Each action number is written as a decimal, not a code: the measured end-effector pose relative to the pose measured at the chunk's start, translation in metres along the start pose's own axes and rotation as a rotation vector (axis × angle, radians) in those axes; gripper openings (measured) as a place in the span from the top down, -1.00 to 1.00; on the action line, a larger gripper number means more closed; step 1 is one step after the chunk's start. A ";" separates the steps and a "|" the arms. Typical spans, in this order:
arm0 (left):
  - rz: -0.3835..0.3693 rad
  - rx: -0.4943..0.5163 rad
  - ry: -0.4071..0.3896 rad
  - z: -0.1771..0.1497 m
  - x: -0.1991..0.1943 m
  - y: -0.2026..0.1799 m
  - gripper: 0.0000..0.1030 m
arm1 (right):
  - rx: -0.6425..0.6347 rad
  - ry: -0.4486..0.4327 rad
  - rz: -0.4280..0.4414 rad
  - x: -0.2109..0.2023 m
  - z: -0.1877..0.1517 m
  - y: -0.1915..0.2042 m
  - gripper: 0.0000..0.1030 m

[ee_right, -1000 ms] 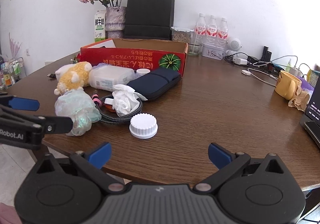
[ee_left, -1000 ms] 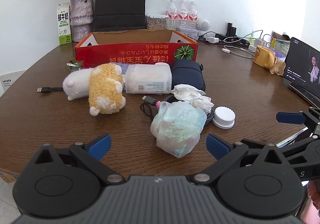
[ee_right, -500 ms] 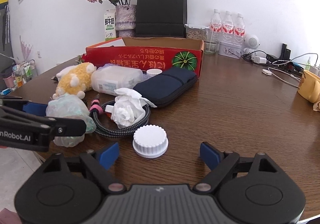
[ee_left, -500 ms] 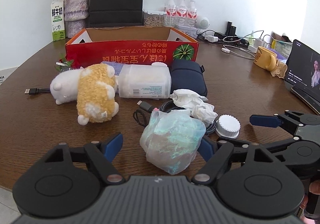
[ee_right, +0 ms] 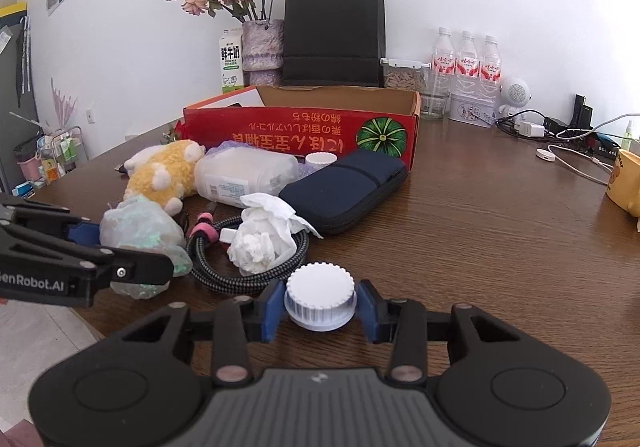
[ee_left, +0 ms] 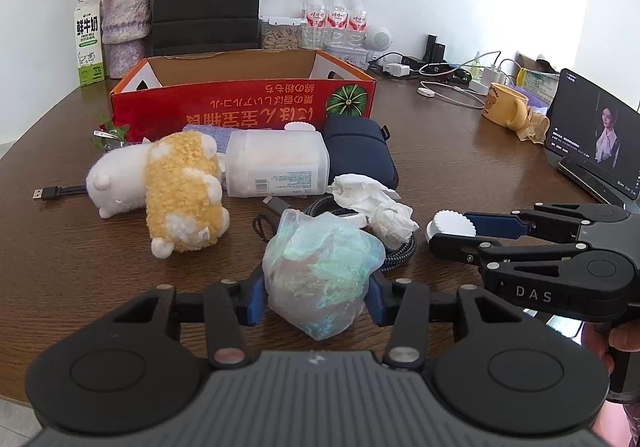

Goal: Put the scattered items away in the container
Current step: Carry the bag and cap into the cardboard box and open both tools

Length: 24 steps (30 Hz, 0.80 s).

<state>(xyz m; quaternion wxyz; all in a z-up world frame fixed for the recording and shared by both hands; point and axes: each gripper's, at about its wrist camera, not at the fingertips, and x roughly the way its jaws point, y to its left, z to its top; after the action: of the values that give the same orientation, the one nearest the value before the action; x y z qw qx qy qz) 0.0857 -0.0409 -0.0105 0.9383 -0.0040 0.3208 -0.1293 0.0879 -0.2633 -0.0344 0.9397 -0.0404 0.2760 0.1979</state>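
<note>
Left wrist view: the left gripper [ee_left: 316, 297] sits low in the middle of the frame, its jaws having just been closing, and its blue pads now press on both sides of a crumpled shimmery plastic bag [ee_left: 322, 271] that rests on the brown table [ee_left: 460, 151]. At the right edge the right gripper [ee_left: 452, 233] reaches in, a white screw cap [ee_left: 450, 224] caught between its fingers. Above the bag lie a crumpled tissue [ee_left: 372, 199] on a coil of braided cable [ee_left: 396, 251], a yellow-and-white plush toy [ee_left: 176, 187] to the left, a frosted plastic tub [ee_left: 276, 163] on its side, and a dark blue pouch [ee_left: 358, 145]. Behind them, in the upper middle, stands the open red cardboard box [ee_left: 240, 103] (its print reads upside down), with nothing visible inside it from here. A yellow mug [ee_left: 504, 109] and a tablet [ee_left: 592, 135] stand at the right.

In the right wrist view the right gripper [ee_right: 320, 309] is low in the centre; its jaws too have just been closing, and the pads now clamp the ribbed white cap [ee_right: 320, 297], which still sits on the table [ee_right: 500, 231]. The left gripper [ee_right: 120, 247] enters from the lower left, holding the bag [ee_right: 140, 231]. The box [ee_right: 300, 127] stands in the middle distance, well apart from both held things.
</note>
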 end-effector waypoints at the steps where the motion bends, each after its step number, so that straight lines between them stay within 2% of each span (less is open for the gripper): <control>1: -0.001 0.000 -0.005 0.001 -0.003 0.001 0.07 | 0.001 -0.008 -0.004 -0.002 0.002 0.000 0.24; 7: 0.006 -0.012 -0.053 0.015 -0.014 0.013 0.07 | 0.001 -0.066 -0.020 -0.011 0.022 0.002 0.24; 12: 0.018 -0.024 -0.112 0.043 -0.015 0.025 0.07 | -0.006 -0.122 -0.025 -0.003 0.053 0.004 0.24; 19: 0.034 -0.090 -0.181 0.093 -0.002 0.050 0.07 | 0.017 -0.195 -0.038 0.023 0.107 -0.001 0.24; 24: 0.006 -0.144 -0.199 0.130 0.023 0.065 0.06 | 0.055 -0.209 -0.028 0.060 0.147 -0.009 0.24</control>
<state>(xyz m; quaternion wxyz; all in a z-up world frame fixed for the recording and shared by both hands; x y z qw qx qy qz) 0.1971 0.0063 0.0727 0.9631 -0.0830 0.2348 -0.1021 0.2117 -0.2233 0.0568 0.9668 0.0022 0.1812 0.1803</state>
